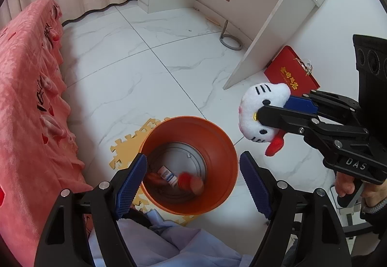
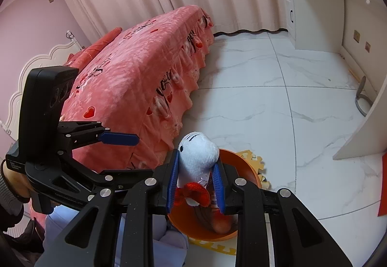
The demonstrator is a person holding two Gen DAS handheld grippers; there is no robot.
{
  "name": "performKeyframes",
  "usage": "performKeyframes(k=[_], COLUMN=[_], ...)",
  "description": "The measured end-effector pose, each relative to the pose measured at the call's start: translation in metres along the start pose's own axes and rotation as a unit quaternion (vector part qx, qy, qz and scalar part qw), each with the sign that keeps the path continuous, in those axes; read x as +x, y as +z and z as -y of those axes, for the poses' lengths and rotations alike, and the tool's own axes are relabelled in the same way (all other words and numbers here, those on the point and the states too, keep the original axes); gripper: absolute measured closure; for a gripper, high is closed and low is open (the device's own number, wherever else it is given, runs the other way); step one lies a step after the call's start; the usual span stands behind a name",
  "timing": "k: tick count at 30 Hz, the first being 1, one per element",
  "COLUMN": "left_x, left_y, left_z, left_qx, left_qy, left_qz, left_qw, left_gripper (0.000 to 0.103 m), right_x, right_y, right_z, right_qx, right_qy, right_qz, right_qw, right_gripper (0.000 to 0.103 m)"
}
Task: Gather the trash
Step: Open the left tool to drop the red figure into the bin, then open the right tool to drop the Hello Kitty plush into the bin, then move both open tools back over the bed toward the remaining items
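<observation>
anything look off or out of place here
The odd thing is what's being binned: the right gripper is shut on a clean-looking white cat plush beside the orange bin, which already holds scraps. The yellow foam mat under the bin has loose, ragged puzzle edges.

A fluffy white plush toy (image 1: 261,112) hangs over a smooth orange plastic bin (image 1: 217,146) on glossy marble-look floor tiles (image 1: 150,68), beside a velvety pink bedspread (image 1: 26,97).

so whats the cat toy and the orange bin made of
Cat toy: fuzzy white plush, likely stuffed fabric; its nap shows and it dents between the right gripper fingers. Orange bin: probably moulded plastic, with smooth, slightly glossy walls.
</observation>
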State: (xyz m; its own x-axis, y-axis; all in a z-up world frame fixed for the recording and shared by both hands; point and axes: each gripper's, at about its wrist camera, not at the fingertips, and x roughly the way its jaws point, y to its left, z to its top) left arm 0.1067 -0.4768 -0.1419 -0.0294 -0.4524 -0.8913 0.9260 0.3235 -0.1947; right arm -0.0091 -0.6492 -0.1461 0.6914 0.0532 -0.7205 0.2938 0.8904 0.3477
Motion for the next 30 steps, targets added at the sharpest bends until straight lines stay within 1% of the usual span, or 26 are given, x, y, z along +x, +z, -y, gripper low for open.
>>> performKeyframes(k=[7,10,12,13,14,28,30], left_x=[-0.005,-0.007,-0.008,-0.008,-0.008,-0.015,-0.016], left_y=[-0.005,-0.005,-0.006,-0.007,-0.008,-0.016,-0.018], left_z=[-0.010,-0.012,-0.014,-0.015,-0.016,-0.021,-0.022], left_qx=[-0.010,-0.014,-0.017,-0.018,-0.018,-0.027,-0.028], left_qy=[0.007,0.011,0.013,0.013,0.014,0.019,0.020], left_qz=[-0.001,0.000,-0.001,-0.001,-0.001,0.001,0.001], left_qw=[0.9999,0.9998,0.9998,0.9998,0.9997,0.9994,0.9994], left_gripper=[0.024,0.024,0.024,0.024,0.024,0.024,0.022], right_x=[0.009,0.012,0.014,0.014,0.015,0.009,0.008], right_y=[0.005,0.008,0.009,0.009,0.009,0.013,0.014], right_z=[-0.008,-0.010,-0.009,-0.009,-0.009,-0.017,-0.022], right_qx=[-0.012,-0.010,-0.006,-0.006,-0.005,-0.014,-0.017], right_qy=[0.001,0.000,0.001,-0.001,-0.003,0.000,0.002], right_qz=[-0.006,-0.006,-0.007,-0.008,-0.007,-0.010,-0.011], right_qw=[1.000,1.000,1.000,1.000,1.000,1.000,1.000], right_gripper=[0.073,0.069,0.063,0.052,0.045,0.045,0.044])
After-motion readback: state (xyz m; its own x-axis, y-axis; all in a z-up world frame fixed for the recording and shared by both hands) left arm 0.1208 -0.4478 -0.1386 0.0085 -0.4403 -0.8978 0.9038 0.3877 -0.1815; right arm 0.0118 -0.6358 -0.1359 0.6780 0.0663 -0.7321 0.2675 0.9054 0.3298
